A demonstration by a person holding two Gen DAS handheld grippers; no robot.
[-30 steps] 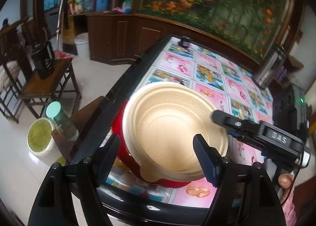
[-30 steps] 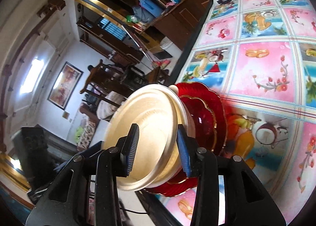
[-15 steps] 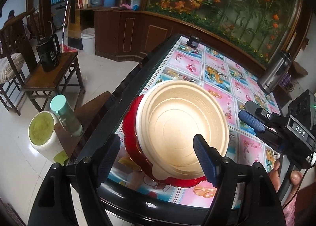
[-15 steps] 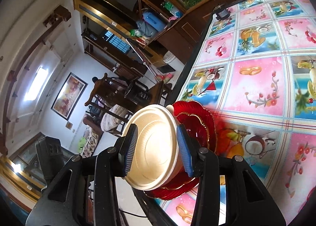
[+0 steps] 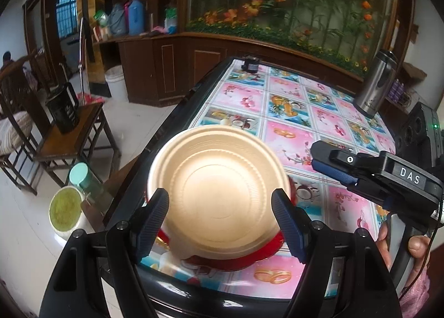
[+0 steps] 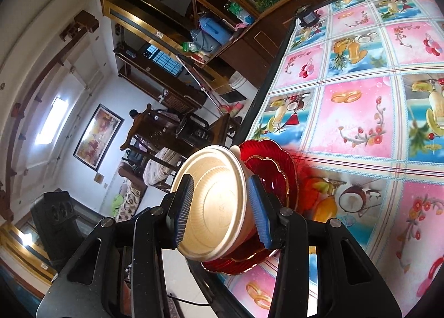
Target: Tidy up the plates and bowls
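A beige bowl (image 5: 219, 190) rests on a red scalloped glass plate (image 5: 249, 258) near the table's front left corner. My left gripper (image 5: 220, 221) is open, its fingers on either side of the bowl and apart from it. My right gripper (image 5: 322, 161) shows at the right in the left wrist view, clear of the bowl, jaws apart. In the right wrist view my right gripper (image 6: 220, 211) is open and empty, with the bowl (image 6: 211, 207) and the red plate (image 6: 274, 176) seen beyond its fingers.
The table (image 5: 294, 112) has a pink and blue fruit-pattern cover and a black rim. A steel flask (image 5: 374, 87) stands at the far right and a small black device (image 5: 251, 64) at the far edge. A wooden chair (image 5: 66, 137) and green bottle (image 5: 86, 182) stand left of the table.
My right gripper has let go of the bowl's rim and drawn back to the right. The bowl now rests on the red plate. My left gripper has moved closer over the bowl.
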